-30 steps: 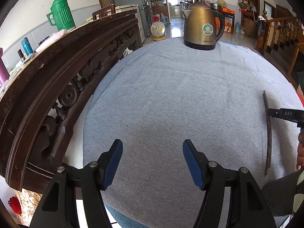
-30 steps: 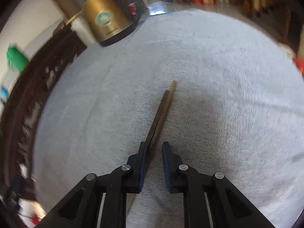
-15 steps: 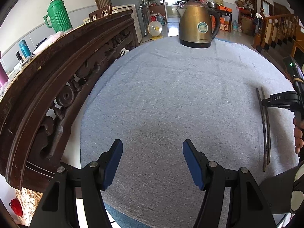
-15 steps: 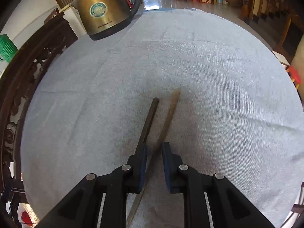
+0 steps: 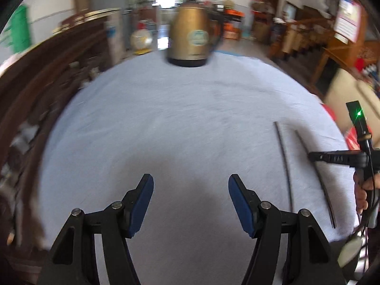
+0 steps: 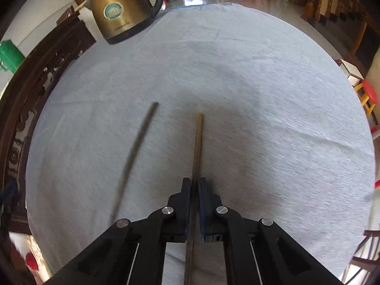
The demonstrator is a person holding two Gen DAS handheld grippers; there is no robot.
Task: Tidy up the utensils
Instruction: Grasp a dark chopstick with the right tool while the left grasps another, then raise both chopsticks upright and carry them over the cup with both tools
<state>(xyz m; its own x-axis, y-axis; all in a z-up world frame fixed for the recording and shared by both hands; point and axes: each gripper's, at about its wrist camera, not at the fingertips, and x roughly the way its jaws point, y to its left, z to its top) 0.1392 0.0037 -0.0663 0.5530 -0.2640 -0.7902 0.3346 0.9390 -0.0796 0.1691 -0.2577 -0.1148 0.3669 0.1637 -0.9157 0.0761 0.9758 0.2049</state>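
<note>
Two thin brown chopsticks are over the grey tablecloth. My right gripper is shut on the right chopstick, which runs straight ahead between the fingers. The other chopstick lies on the cloth to its left, angled away. In the left wrist view both chopsticks show at the right, one lying free and one in the right gripper. My left gripper is open and empty over the cloth near the front edge.
A gold kettle stands at the far edge of the table. A carved dark wooden chair back runs along the left side. A green jug sits beyond it.
My right gripper has closed on one chopstick and shifted it right, so the pair has spread apart. The left gripper's view has swung right and is blurred.
</note>
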